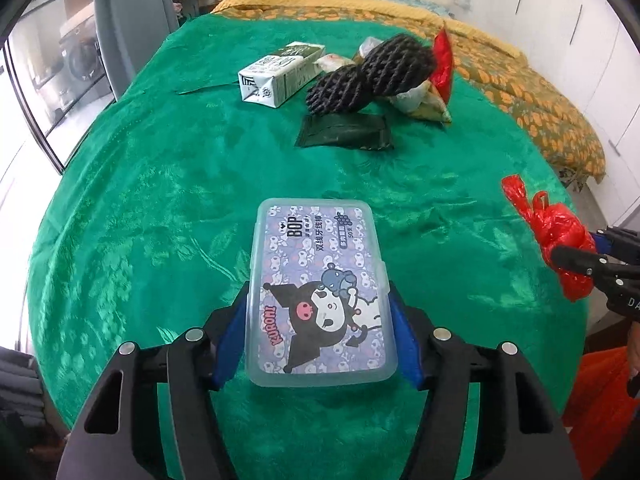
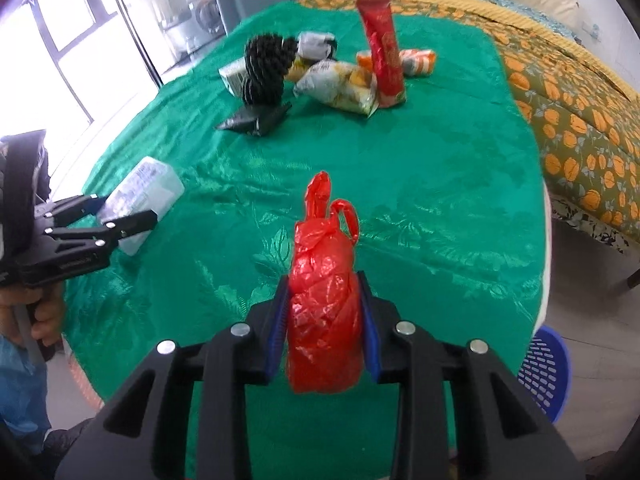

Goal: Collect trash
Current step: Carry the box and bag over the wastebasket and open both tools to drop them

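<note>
left gripper (image 1: 318, 332) is clenched on a clear plastic floss box (image 1: 320, 292), blue pads against its two long sides, the box low over the near part of the green tablecloth (image 1: 160, 200). right gripper (image 2: 325, 320) is clenched on a crumpled red plastic bag (image 2: 324, 300), its knotted handles sticking up past the fingertips. the remaining trash sits well apart at the far end: milk carton (image 1: 280, 74), black foam netting (image 1: 372, 76), dark green wrapper (image 1: 344, 132), yellow snack packets (image 2: 340, 86), tall red wrapper (image 2: 384, 60). risks, as judged: the box is smooth and hard, held only near its rear half, so it may pivot or slide out if tilted; the bag is soft and compressible, so it could slip from the pads or snag on the cloth. both hands being loaded, neither can steady the other's load. the right wrist view alone shows a blue perforated basket (image 2: 544, 372) on the floor beside the table, a likely drop point, and the person's hand (image 2: 44, 316) on the left handle. the left wrist view alone shows the box's printed lid.
</note>
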`<state>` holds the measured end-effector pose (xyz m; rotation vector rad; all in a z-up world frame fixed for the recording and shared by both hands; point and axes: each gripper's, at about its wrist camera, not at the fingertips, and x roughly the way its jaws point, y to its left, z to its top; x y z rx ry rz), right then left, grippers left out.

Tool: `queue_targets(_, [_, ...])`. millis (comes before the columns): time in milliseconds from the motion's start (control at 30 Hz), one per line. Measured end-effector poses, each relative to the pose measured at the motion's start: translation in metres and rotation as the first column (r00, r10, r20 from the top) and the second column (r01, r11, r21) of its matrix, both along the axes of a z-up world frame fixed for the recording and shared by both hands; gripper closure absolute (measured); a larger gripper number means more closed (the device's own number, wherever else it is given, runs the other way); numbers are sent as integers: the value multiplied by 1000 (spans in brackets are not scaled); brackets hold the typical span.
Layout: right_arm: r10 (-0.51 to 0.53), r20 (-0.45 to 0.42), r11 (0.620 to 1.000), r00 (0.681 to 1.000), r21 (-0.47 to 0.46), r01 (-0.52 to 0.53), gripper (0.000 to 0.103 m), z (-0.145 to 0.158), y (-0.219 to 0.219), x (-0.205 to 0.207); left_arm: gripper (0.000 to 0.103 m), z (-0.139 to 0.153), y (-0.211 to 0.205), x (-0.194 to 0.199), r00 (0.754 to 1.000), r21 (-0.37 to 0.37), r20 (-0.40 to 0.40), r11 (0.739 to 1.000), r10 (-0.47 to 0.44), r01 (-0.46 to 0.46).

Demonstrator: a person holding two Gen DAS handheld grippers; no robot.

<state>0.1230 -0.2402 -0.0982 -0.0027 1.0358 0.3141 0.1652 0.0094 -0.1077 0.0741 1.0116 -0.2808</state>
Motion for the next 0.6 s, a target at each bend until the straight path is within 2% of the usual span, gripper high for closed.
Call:
queue_targets(133, [-3, 34, 999, 999, 33, 2, 72, 9, -8, -10, 41, 8, -13, -13, 1000, -50, 13, 999, -10, 10])
queue_targets(333, [-25, 73, 997, 997, 69, 20, 72, 16, -30, -24, 41, 27, -62, -34, 995, -80, 46, 993, -87, 91])
queue_targets(600, [-136, 99, 989, 986, 72, 130, 72, 18, -101, -42, 41, 42, -148, -50, 976, -119, 68, 970, -207, 214])
